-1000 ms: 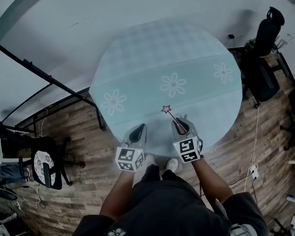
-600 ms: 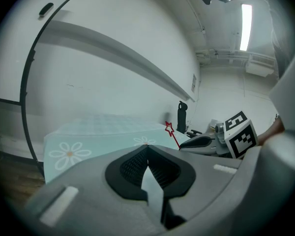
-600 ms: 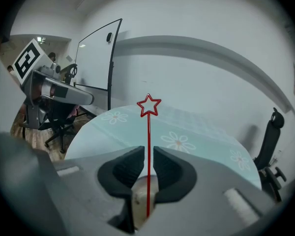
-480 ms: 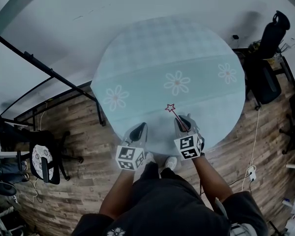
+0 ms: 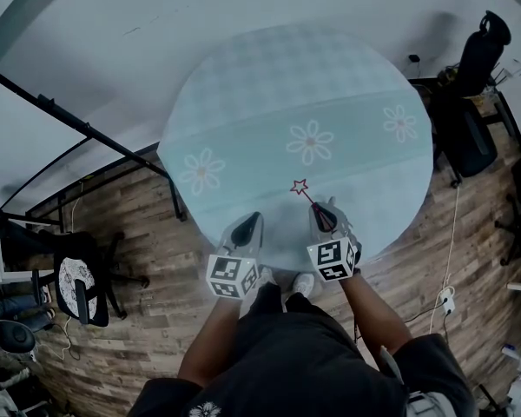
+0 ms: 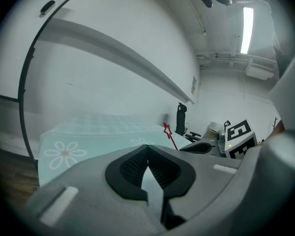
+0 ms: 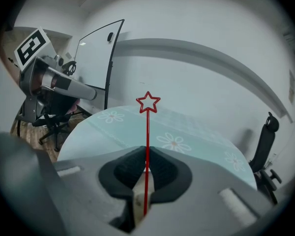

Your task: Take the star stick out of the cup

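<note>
Two handheld grippers hang side by side over the near rim of a round table (image 5: 269, 94), which is covered by a pale teal cloth printed with white daisies. The right gripper (image 5: 322, 216) has its jaws pressed together on the thin red shaft of the star stick (image 7: 147, 132); the shaft passes between the dark ribbed pads and runs straight out ahead of the fingertips, ending in an open red star outline well beyond them. From the head view the stick leans forward and toward the left gripper's side, its star held above the cloth just short of the middle daisy (image 5: 310, 141). The left gripper (image 6: 147, 150) has its jaws closed against each other with nothing between them. It sits near the right gripper, level with it. In its own view the stick and the right gripper's marker cube (image 6: 239, 136) show off to the right. Ahead of both grippers lies the broad bare cloth, with another daisy (image 5: 202, 171) forward and to the left of the left gripper. Well off to the right of the right gripper a black office chair (image 5: 467, 137) stands on the wooden floor (image 5: 139, 233) beside the table.
</note>
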`<state>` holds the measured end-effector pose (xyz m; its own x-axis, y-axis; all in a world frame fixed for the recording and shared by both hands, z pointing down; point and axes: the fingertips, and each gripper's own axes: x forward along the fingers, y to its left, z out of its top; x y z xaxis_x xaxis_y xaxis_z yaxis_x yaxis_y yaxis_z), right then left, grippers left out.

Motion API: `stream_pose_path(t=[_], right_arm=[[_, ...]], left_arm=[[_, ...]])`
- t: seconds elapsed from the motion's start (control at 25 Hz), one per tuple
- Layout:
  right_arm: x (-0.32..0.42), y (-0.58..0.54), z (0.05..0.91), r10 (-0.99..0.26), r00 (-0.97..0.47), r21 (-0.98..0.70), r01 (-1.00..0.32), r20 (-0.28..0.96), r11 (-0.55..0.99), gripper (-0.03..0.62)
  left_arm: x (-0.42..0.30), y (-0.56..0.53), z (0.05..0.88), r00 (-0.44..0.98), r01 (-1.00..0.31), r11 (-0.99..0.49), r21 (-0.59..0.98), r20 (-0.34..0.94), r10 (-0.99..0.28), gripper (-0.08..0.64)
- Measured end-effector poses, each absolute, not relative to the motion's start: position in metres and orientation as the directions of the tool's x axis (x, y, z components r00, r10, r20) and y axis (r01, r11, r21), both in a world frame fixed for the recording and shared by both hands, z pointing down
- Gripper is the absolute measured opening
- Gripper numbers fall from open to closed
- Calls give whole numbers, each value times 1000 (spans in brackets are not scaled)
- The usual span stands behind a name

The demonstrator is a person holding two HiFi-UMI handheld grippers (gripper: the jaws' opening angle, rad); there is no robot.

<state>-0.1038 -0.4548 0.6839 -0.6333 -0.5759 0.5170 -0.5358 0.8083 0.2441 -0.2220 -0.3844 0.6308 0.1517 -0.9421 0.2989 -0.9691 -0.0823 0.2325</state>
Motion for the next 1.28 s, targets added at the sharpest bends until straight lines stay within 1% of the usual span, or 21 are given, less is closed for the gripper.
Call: stream_pose_path(t=[0.36, 0.8, 1.0, 1.28], right_arm=[[-97, -460, 657, -614, -656, 219, -585, 439, 781, 21], [-86, -471, 558, -697, -678, 174, -676, 231, 716, 21], [-78, -475, 521, -734, -664, 155, -718, 139, 679, 21], [-67, -477, 477, -771, -636, 116, -763, 42, 636, 21]], left_arm=[[-208, -387, 627, 175, -969, -108, 224, 303, -937, 5], [-185, -403, 585, 228, -965, -185, 183, 245, -942, 5], [-182, -413, 559, 243, -963, -213, 162, 197, -950, 5], [-179, -424, 536, 264, -960, -241, 145, 160, -951, 5]])
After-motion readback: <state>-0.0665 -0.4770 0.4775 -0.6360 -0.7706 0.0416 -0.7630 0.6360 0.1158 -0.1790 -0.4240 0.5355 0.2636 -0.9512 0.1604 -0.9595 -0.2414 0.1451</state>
